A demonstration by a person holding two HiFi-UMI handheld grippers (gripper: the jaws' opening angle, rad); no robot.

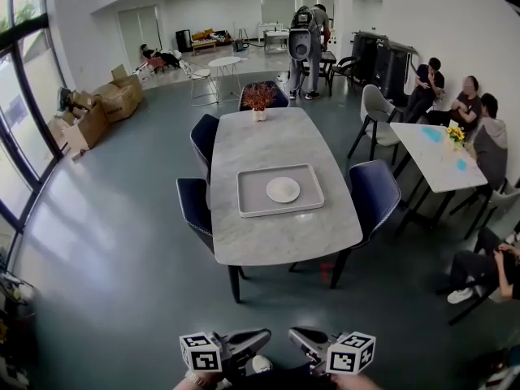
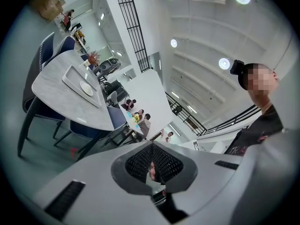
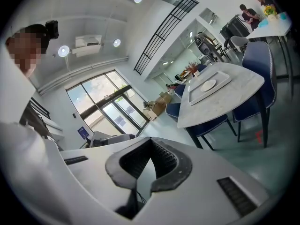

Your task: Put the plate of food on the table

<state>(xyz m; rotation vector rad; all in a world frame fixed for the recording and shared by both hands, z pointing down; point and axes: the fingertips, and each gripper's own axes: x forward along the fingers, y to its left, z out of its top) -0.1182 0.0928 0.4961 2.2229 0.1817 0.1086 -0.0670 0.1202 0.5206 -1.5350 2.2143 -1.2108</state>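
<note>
On marble table [image 1: 268,136]: tray [image 1: 253,195] holding plate [image 1: 283,189] | chairs [image 1: 374,189] around | left gripper [image 2: 151,145], right gripper [image 3: 150,141] closed

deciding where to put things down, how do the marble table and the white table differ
The marble table holds a tray with a plate; the white table holds yellow flowers. Blue chairs at the marble table stand empty; people sit by the white table. Both have pale tops.

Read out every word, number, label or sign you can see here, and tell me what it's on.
No text can be read.
Blue sign by the window: too small to read.
Print on the dark shirt: too blurred.
Marker cubes: black and white squares, no letters.
</note>
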